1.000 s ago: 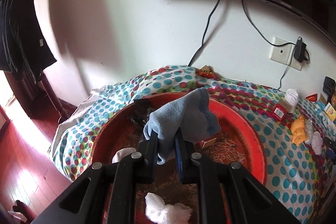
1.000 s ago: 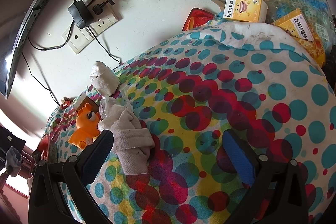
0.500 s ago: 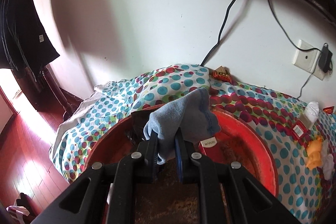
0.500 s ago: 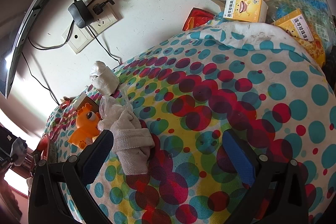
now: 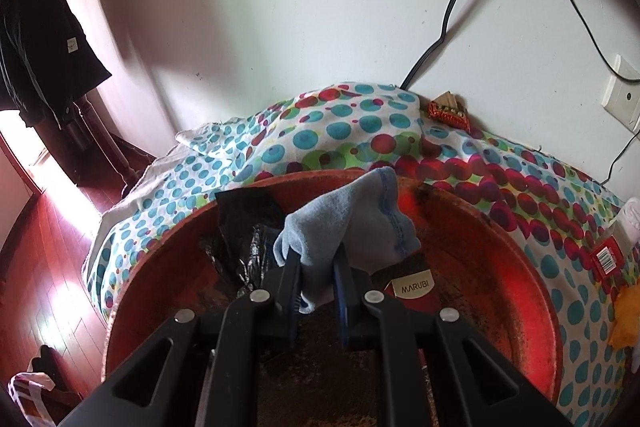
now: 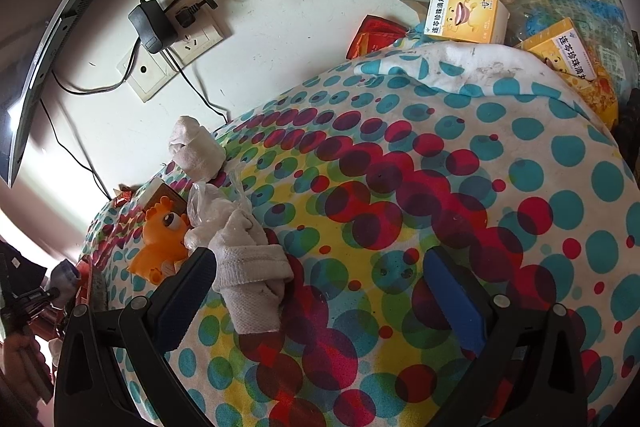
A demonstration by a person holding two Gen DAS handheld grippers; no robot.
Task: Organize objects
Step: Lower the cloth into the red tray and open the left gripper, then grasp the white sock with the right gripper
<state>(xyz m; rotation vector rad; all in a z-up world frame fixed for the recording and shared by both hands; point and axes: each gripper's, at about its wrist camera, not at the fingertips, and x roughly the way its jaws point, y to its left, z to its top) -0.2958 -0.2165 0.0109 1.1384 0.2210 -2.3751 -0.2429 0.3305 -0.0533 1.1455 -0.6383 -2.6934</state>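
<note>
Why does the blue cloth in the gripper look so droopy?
The blue cloth is probably soft and floppy: it bunches and folds where the left gripper pinches it. It looks light, and likely won't slip, since the jaws squeeze it tightly.

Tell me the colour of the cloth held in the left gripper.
Light blue-grey with a darker blue stitched edge; the cloth shows best in the left wrist view.

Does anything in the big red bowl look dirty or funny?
Yes. The red basin looks grubby: dark brown grime is speckled over its floor and inner wall. A crumpled black plastic bag slumps against its far-left side, and a small box marked MARUBI lies tilted inside.
</note>
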